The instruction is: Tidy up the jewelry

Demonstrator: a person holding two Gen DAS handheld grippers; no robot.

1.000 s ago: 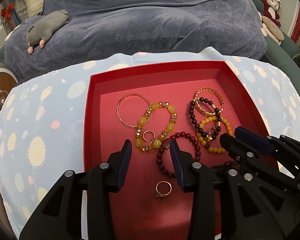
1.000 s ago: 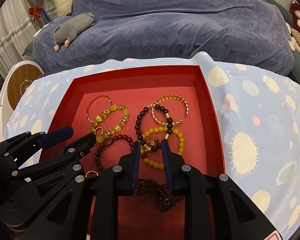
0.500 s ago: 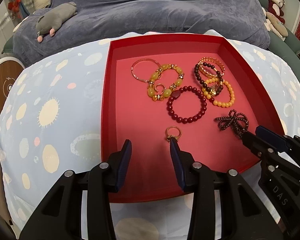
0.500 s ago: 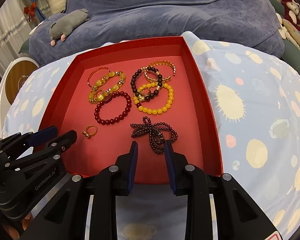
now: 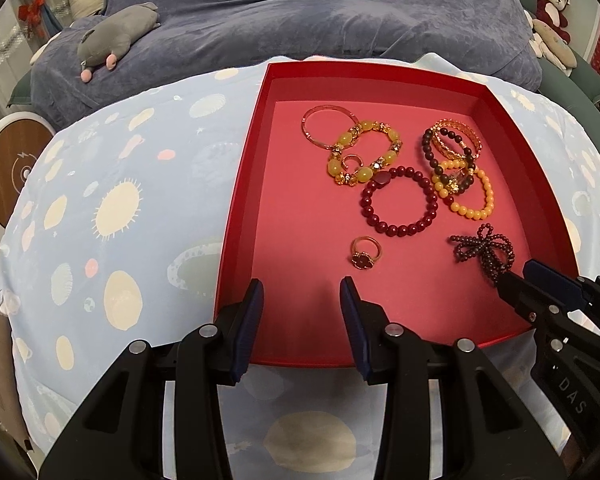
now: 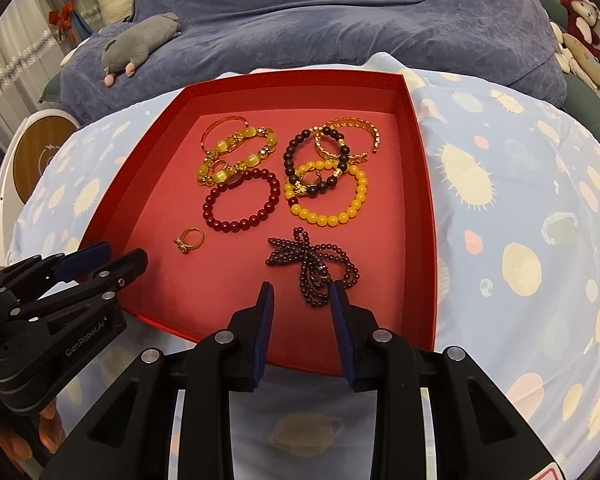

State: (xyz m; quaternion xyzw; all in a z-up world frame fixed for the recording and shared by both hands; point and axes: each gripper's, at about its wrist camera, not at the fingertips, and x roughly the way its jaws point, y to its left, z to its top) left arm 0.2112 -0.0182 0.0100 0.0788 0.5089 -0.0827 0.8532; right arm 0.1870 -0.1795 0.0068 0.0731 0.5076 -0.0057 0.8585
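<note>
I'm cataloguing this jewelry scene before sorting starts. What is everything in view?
tray: 1, red, on the tablecloth
beaded bracelets: 4, dark red, yellow, chunky yellow-gold, dark brown; in the tray
bangles: 2, gold and rose-gold, far part of the tray
rings: 2, gold; one loose, one by the chunky bracelet
beaded bow piece: 1, dark purple, near edge
tablecloth: 1, pale blue, planets
plush toys: several, on the blue bedding
left hand-held gripper: black, open, empty
right hand-held gripper: black, open, empty

A surface draped in a pale blue sun-and-planet cloth [image 5: 116,216] — a red tray [image 5: 240,184] lies directly on it.
</note>
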